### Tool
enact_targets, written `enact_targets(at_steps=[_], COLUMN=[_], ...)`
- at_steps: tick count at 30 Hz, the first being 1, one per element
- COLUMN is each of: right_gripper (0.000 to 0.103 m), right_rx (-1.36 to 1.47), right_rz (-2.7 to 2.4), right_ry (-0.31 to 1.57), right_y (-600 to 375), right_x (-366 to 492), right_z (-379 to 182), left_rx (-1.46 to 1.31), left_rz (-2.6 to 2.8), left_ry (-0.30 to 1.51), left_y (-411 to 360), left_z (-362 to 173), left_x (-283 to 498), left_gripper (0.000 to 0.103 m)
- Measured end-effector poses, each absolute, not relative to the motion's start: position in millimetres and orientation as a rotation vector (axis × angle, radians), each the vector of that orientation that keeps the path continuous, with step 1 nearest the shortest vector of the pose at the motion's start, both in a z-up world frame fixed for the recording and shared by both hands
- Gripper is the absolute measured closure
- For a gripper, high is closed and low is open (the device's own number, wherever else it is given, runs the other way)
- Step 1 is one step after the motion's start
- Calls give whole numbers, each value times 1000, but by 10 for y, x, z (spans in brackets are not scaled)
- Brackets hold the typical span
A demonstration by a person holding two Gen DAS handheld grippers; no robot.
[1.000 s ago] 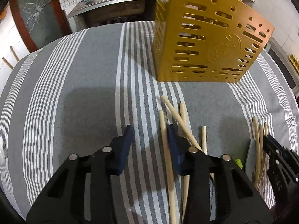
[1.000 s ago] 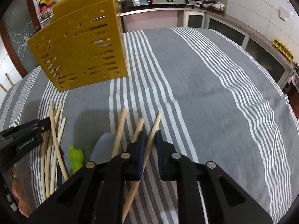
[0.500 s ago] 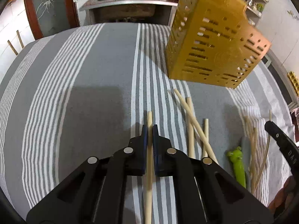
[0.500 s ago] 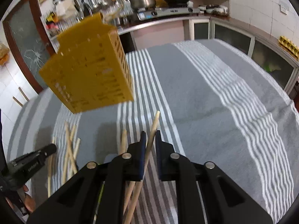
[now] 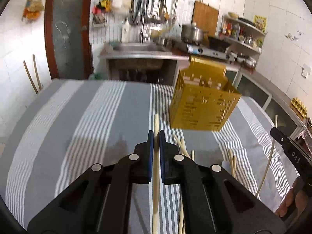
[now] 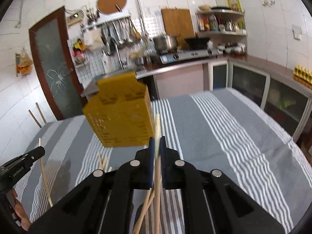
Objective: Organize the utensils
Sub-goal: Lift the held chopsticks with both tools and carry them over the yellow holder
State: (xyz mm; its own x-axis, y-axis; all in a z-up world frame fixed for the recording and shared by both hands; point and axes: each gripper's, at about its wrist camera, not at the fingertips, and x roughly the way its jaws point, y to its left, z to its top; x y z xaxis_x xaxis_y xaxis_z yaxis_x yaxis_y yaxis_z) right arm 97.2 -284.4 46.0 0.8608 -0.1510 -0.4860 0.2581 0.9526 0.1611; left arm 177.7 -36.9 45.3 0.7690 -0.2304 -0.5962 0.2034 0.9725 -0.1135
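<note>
My left gripper [image 5: 155,136] is shut on a pale wooden chopstick [image 5: 155,122] whose tip sticks out ahead of the blue pads, lifted off the table. My right gripper [image 6: 157,142] is likewise shut on another chopstick [image 6: 157,122], also raised. The yellow perforated utensil holder [image 5: 202,105] stands on the striped cloth, ahead and to the right in the left wrist view. In the right wrist view the holder [image 6: 120,120] is ahead and slightly left. Loose chopsticks [image 5: 183,146] lie on the cloth below the grippers. The other chopsticks [image 6: 103,161] are partly hidden.
A grey and white striped cloth [image 5: 97,117] covers the table. Behind its far edge runs a kitchen counter with a sink [image 5: 136,48] and a stove with a pot [image 6: 165,42]. The right gripper's tip [image 5: 288,148] shows at the right edge.
The left jaws closed on a chopstick. Both grippers rose from the cloth with their chopsticks and tilted up, so the kitchen wall came into view and the holder looks farther off.
</note>
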Motion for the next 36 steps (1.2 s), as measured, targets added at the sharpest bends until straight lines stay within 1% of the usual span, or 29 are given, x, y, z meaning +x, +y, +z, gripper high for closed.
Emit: enact_targets(at_steps=[8,12,21,26,29,31,36], right_gripper=[97,97,97,97,97,97,97], right_rx=[149,125,109,120,107,97,124], right_rz=[-185,-177,-174,-172,-172,-176,-166], right_ry=[364,324,247,203,162,139,77], right_y=[-2756,-2725,-2730,-2794,-2811,-2818,-2889], right_x=[725,630,604,800,1009,1160,1630], right_z=[697,772,998,1278,1509,1639,1935], left_rx=[-45,-55,-57,-63,-57,-60,-88], left_rz=[-209,-213,-229,-256,-274,-287,-304], left_ry=[521,457,407,359,300,244,146], left_y=[-333,-296,-382,-538,-670,-798,-1043], left_z=[676,683,826,1164,1492,1757,2098], left_x=[1505,1411,1421,1543,1689,1840,2271], left_gripper=[99,99,99,99,99,99,99])
